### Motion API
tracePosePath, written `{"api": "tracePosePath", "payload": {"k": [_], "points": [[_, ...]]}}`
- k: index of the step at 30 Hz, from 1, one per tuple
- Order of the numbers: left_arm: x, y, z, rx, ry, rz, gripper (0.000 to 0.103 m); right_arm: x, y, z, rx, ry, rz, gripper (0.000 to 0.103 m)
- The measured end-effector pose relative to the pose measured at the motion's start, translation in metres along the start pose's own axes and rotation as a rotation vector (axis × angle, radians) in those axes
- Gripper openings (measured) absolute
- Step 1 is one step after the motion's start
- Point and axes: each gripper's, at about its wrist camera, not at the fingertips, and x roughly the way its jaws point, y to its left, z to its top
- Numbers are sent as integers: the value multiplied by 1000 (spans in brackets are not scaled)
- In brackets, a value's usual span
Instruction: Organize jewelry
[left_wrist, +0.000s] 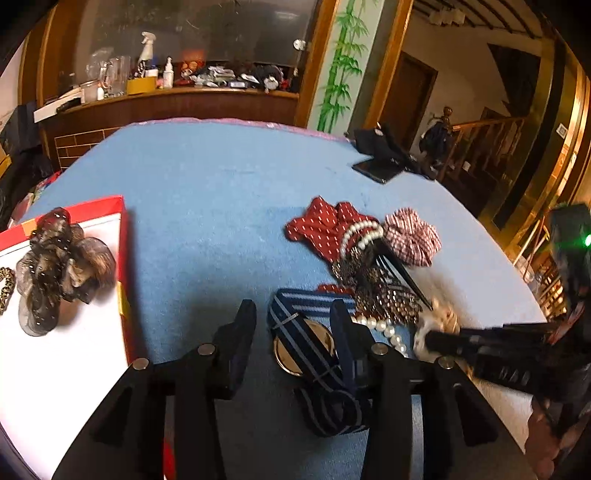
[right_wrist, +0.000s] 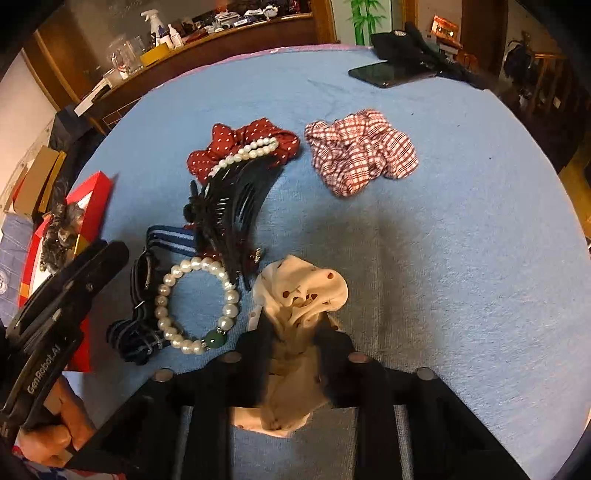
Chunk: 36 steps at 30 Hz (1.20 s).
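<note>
A cream fabric scrunchie with brown dots (right_wrist: 301, 295) sits clamped between the right gripper (right_wrist: 295, 332) fingers, on the blue cloth-covered table (right_wrist: 443, 258). Just beside it to the left lie a pearl bracelet with a green bead (right_wrist: 195, 302) and a black plastic claw clip (right_wrist: 229, 214); farther off rest a red white-dotted scrunchie (right_wrist: 243, 142) and a red-and-white checked scrunchie (right_wrist: 364, 151). The left gripper (left_wrist: 293, 317) is spread wide, its right finger over a navy striped strap (left_wrist: 317, 354). Leftward, a sheer brown bow hair tie (left_wrist: 62, 266) rests in the red-rimmed white box (left_wrist: 123, 251).
</note>
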Motion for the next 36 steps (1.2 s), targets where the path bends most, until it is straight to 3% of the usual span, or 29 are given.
{"api": "tracePosePath", "payload": {"k": [3,7,9,15,18,27,30,36], "points": [[5,-5,-3,18,33,-13,54,-14,-11,4,53,-71,-11,16],[18,-8,-9,41,83,6,52,-33,-21,8,108,-165,-30,16],[23,-5,-10,29,108,3,42,-33,-19,9,104,-166,-23,16],[13,-2,-9,22,66,19,41,-32,-11,7,84,-157,33,16],[20,-3,-11,45,101,61,41,-32,-11,8,90,-161,40,16],[21,2,-10,24,99,51,41,-33,-6,6,65,-169,62,16],[11,1,-8,26,41,62,41,-37,-6,6,68,-189,77,16],[-30,-4,1,37,-191,109,41,-63,3,3,25,-319,107,16]]}}
